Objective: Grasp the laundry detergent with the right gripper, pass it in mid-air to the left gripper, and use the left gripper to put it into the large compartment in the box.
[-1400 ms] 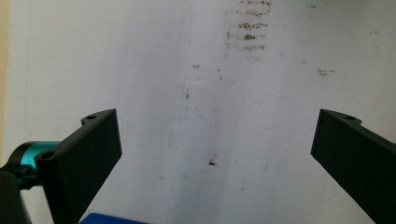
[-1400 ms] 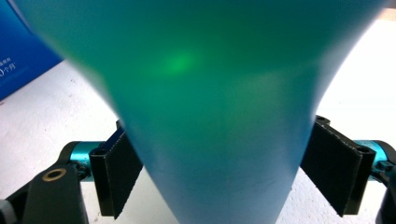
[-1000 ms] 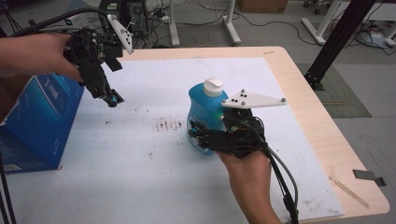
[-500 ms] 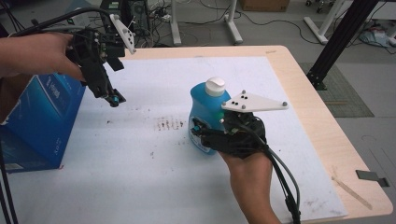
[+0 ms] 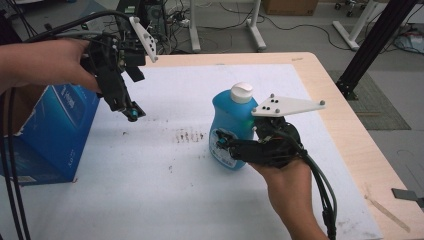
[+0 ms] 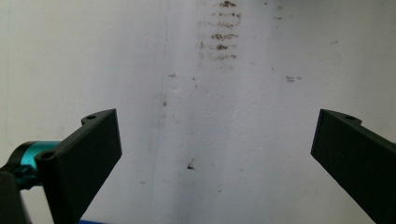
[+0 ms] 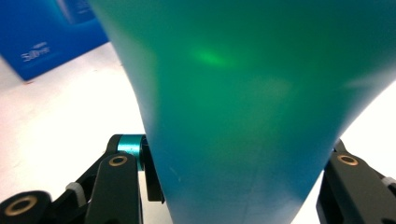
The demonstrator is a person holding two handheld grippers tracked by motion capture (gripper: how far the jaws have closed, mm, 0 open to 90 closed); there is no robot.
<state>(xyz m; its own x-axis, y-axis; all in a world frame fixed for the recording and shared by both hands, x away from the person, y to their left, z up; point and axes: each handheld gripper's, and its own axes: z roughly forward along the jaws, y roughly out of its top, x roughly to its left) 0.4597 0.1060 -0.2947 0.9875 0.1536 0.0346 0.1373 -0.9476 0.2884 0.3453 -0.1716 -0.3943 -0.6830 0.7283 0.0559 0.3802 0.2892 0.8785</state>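
Right gripper (image 5: 225, 145) jaws have just closed, now clamped on the lower body of the blue plastic bottle with white cap (image 5: 231, 120), upright mid-table on the white sheet (image 5: 165, 200). Left gripper (image 5: 131, 111) jaws spread wide, empty, hovering near the blue cardboard box (image 5: 45, 135).

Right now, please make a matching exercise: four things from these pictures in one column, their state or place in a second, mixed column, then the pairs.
1. bottle
2. box
3. left gripper
4. cap

A. white, on top of the bottle
B. open, above the paper
C. at the table's left edge
D. upright, clamped by the right gripper

Pairs: 1-D, 2-C, 3-B, 4-A
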